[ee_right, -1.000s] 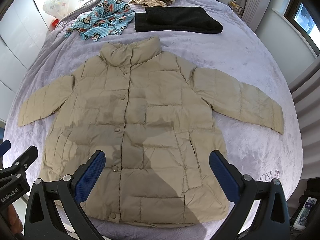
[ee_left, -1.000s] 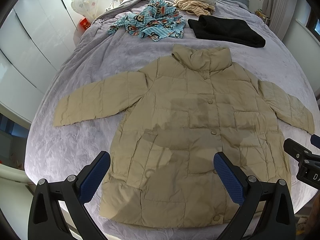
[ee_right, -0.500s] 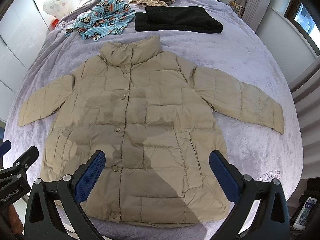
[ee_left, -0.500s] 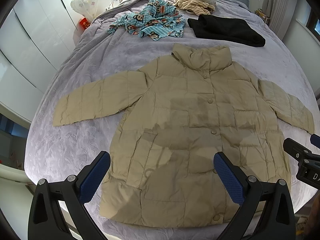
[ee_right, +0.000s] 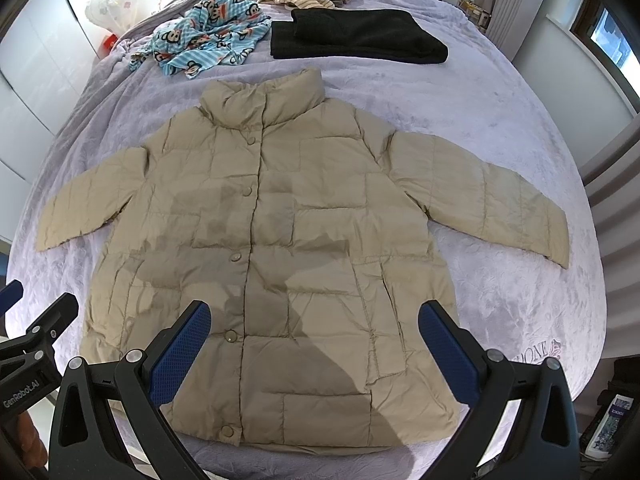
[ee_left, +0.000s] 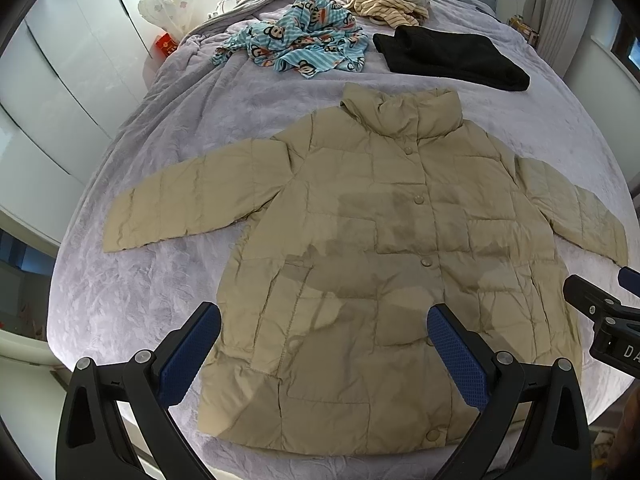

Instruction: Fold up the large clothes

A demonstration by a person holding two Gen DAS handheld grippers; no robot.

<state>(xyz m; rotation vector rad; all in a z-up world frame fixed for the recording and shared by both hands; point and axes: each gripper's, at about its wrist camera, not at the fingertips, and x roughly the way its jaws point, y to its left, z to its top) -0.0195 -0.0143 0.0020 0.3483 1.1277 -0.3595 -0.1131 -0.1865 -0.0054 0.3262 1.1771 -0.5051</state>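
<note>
A beige quilted puffer jacket lies flat, front up and buttoned, on the lilac bed, sleeves spread to both sides, collar pointing away; it also shows in the right wrist view. My left gripper is open and empty, hovering above the jacket's lower left hem. My right gripper is open and empty, above the lower right hem. Each gripper shows at the edge of the other's view.
At the bed's far end lie a blue monkey-print garment, a folded black garment and a striped beige pile with a pillow. White wardrobes stand to the left. A window and curtain are on the right.
</note>
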